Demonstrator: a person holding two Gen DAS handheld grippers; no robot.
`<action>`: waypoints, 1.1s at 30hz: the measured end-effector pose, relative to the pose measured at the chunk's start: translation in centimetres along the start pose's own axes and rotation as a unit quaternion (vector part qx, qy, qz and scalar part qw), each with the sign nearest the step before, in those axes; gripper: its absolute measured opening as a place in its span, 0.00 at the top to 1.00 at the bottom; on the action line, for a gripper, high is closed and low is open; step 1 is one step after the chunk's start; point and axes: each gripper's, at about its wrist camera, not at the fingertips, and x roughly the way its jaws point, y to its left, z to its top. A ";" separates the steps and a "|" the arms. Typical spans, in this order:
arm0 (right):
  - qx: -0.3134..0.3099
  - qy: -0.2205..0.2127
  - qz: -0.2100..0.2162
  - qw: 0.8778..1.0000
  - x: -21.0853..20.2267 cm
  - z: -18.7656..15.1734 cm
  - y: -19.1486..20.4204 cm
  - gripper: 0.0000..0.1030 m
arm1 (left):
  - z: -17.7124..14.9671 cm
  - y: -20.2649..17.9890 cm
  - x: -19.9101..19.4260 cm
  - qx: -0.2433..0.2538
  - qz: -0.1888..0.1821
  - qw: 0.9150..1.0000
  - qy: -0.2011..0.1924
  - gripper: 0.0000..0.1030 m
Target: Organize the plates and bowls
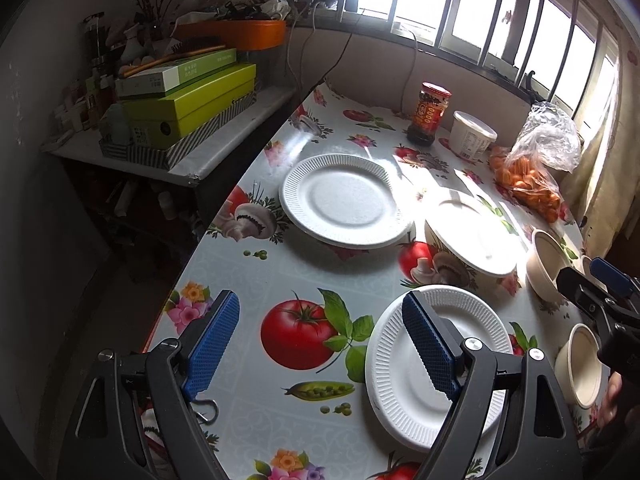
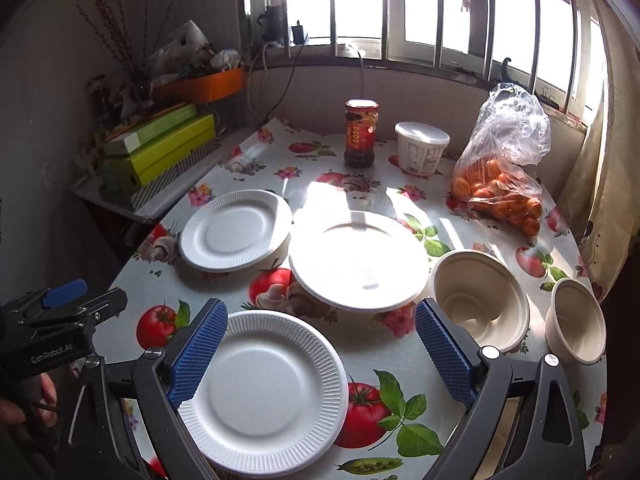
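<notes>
Starting at lower left of the right wrist view, the near plate [image 2: 260,392] lies flat on the table [image 2: 400,200]; the far plate [image 2: 236,230] sits upper left, two bowls [image 2: 480,300] at right. Both the left gripper [image 1: 326,352] and right gripper [image 2: 320,354] hang released, grasping nothing. I think a rim pinch from the side works best.

Left gripper [image 1: 324,344] gapes above near plate [image 1: 400,392] and tablecloth [image 1: 248,276].

sauce jar [image 2: 361,134] | white tub [image 2: 421,148] | bagged oranges [image 2: 502,184] | green boxes [image 1: 188,100] | orange tray [image 1: 236,34]
</notes>
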 end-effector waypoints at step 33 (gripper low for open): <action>-0.049 0.136 0.128 0.981 19.8 12.6 1.9 0.46 | 8.5 6.2 10.8 -0.091 -0.014 0.993 0.072 0.39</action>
